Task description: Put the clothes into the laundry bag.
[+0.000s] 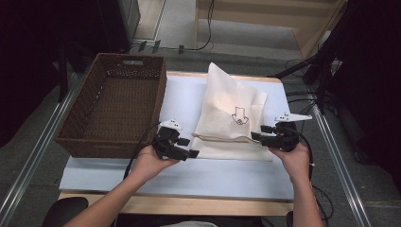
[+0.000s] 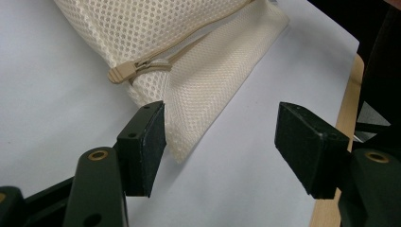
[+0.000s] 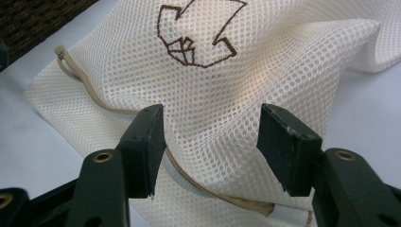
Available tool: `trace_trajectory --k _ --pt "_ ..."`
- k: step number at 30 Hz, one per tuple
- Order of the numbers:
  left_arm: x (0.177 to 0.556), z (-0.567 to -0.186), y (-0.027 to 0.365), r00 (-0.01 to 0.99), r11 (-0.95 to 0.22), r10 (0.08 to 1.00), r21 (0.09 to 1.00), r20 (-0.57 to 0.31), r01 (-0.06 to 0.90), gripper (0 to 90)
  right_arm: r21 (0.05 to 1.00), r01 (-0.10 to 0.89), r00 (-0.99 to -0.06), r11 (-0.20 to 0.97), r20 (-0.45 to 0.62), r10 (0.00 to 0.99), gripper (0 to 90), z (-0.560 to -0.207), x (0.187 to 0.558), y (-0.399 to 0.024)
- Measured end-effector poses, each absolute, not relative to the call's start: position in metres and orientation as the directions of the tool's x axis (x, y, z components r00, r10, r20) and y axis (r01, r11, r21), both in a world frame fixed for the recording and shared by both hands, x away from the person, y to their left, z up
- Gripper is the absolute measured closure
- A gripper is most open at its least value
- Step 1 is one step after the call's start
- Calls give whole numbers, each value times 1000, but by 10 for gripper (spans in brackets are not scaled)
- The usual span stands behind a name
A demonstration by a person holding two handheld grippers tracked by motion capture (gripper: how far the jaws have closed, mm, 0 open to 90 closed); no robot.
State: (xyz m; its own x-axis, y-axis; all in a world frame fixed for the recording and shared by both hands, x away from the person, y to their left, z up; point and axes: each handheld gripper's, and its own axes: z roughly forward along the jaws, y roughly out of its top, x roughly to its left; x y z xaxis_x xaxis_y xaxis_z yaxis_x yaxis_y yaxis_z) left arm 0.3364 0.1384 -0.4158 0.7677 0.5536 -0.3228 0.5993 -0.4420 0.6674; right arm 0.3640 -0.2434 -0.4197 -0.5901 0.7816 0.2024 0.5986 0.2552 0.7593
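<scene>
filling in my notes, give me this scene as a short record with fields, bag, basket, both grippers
bag: cream mesh laundry bag lying on the white table sheet, brown arrow-like mark on top
zip: beige pull at the bag's near corner
basket: brown wicker basket left of the bag
left gripper: open, at the bag's near left corner, nothing gripped
right gripper: open, at the bag's near right edge, mesh between its fingers, not pinched

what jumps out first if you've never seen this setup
A cream mesh laundry bag with a brown embroidered mark lies mid-table on the white mat. The left gripper and right gripper flank its near edge, both open. A brown wicker basket sits at the left.
</scene>
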Motion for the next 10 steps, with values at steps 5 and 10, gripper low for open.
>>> trace_trajectory --k 5,10 --pt "337 -416 139 768 -445 550 664 -327 601 345 760 597 -592 257 201 780 426 -420 364 -243" --pt "338 -417 138 770 -449 548 661 -329 602 339 758 597 -595 263 198 779 421 -421 364 -241"
